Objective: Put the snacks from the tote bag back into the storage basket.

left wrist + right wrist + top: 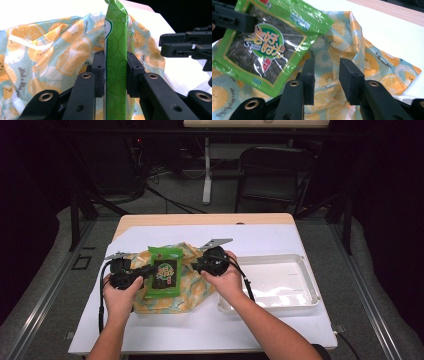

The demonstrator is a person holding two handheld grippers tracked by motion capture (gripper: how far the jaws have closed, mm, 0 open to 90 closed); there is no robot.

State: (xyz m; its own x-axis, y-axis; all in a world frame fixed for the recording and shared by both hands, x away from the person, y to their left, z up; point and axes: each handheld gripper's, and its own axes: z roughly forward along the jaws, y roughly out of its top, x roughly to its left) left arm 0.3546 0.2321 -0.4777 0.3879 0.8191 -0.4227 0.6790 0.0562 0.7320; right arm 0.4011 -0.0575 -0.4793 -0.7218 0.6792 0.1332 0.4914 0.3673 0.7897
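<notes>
A green snack packet [164, 272] with a dark window and a round label is held up over a bag [192, 290] printed with orange slices on pale blue. My left gripper [149, 270] is shut on the packet's left side. In the left gripper view the packet [116, 45] stands edge-on, squeezed between both pads of my left gripper [115, 72]. My right gripper [197, 266] is at the packet's right edge, over the bag. In the right gripper view, my right gripper [327, 80] stands open above the bag's fabric [362, 57], with the packet [262, 47] to its upper left.
A white plastic tray [300, 295] lies on the table's right part, close to the right forearm. White paper [210, 325] covers the wooden table. Behind the table are a dark chair [272, 175] and a stand's leg.
</notes>
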